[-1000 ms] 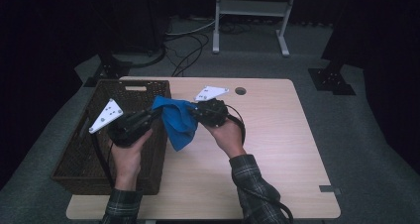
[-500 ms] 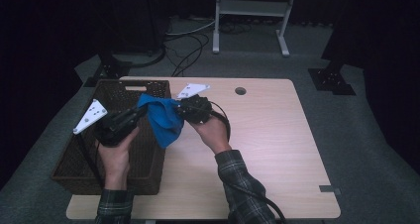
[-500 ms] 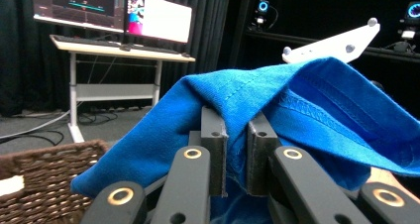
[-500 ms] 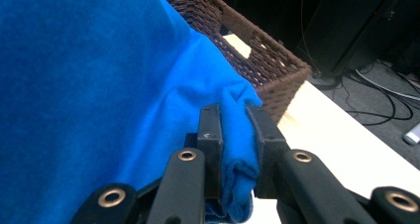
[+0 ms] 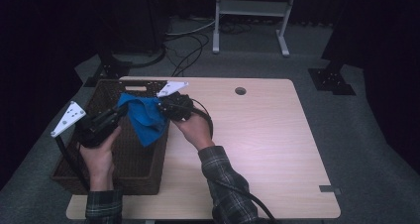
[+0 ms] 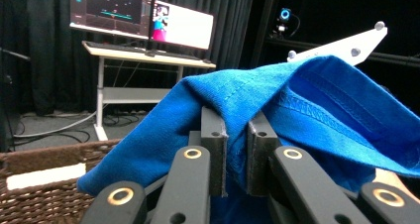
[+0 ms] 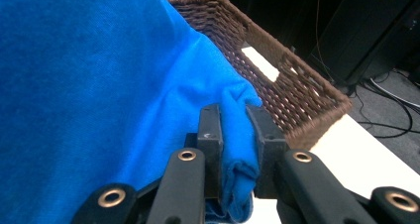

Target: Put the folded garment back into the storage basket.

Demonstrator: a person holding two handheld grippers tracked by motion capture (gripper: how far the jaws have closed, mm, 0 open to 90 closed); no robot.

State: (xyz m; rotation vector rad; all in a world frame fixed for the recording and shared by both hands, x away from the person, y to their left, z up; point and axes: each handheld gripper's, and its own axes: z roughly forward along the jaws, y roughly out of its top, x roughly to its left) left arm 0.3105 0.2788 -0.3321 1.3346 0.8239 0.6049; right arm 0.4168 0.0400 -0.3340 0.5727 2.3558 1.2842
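A blue cloth (image 5: 144,117) hangs between both grippers over the right side of a dark wicker basket (image 5: 114,159). My left gripper (image 5: 123,110) is shut on the cloth's left edge, and in the left gripper view the fabric (image 6: 277,100) drapes over its closed jaws. My right gripper (image 5: 162,107) is shut on the other edge; a thick fold of cloth (image 7: 237,135) is pinched between its jaws in the right gripper view. The cloth's lower corner dangles inside the basket, near its right wall.
The basket sits at the left end of a light wooden table (image 5: 267,135), with its rim (image 7: 277,60) close to the right gripper. A round cable hole (image 5: 240,91) lies near the table's far edge. Cables and stand legs (image 5: 247,16) are on the floor behind.
Both grippers have carried the blue cloth leftward, from above the basket's right edge on the table side to over the basket itself. Both stay shut on it.
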